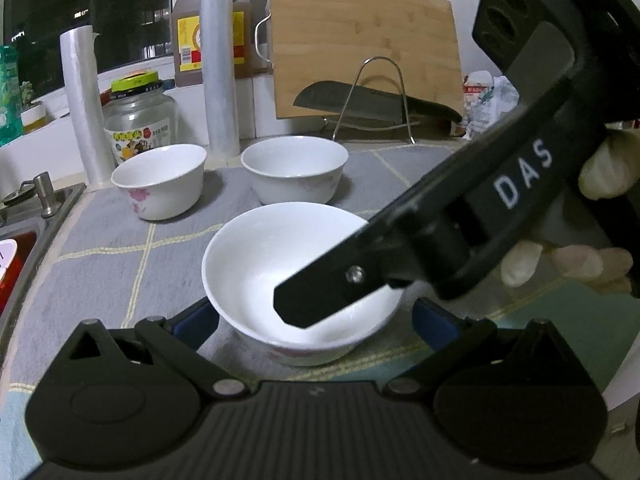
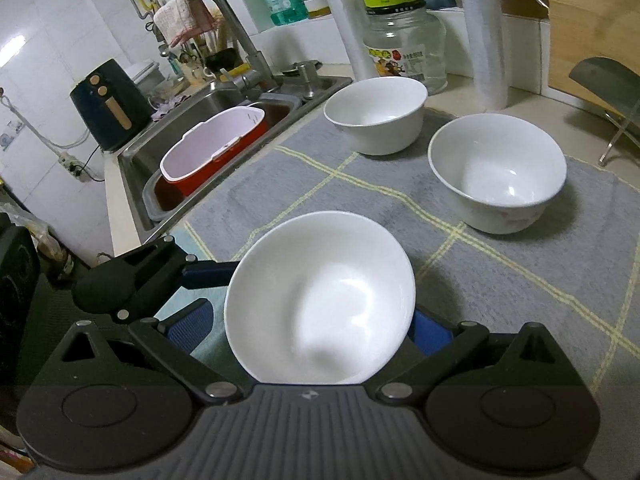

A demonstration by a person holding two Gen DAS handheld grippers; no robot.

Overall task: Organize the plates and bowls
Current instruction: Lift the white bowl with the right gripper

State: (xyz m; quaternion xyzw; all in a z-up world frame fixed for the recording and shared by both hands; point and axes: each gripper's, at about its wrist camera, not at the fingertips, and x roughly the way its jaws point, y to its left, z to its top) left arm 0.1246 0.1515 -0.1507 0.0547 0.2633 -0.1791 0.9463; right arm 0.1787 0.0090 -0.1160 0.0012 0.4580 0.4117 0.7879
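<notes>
Three white bowls sit on a grey checked mat (image 2: 500, 280) on the counter beside a steel sink (image 2: 224, 96).

Nearest bowl (image 1: 300, 284): upright on the mat, between the blue pads of the left gripper (image 1: 316, 322). The left gripper's fingers stand apart on either side of it; contact with the bowl wall cannot be confirmed in either view. The right gripper (image 1: 304, 300) enters the left wrist view from the upper right, held by a gloved hand (image 1: 600, 216), with one black finger reaching down inside this bowl. In the right wrist view the same bowl (image 2: 320, 300) fills the space between the right gripper (image 2: 316, 332) pads: the right-hand pad is tight against the rim, the left-hand pad (image 2: 190, 330) sits apart from it. Whether the rim is actually pinched cannot be told.

Far bowls: one with a pink floral print (image 1: 160, 180) stands back left, near a clear glass jar with a yellow-green lid (image 1: 140, 120). The second (image 1: 296, 168) stands just to its right, not touching it (a clear strip of mat shows between them).

Background: a bamboo cutting board (image 1: 360, 40) leans on the wall behind a wire rack holding a dark cleaver (image 1: 360, 98). Two rolls of plastic film (image 1: 218, 60) stand upright by a brown bottle (image 1: 192, 28). A red-and-white container (image 2: 212, 152) lies in the sink.
</notes>
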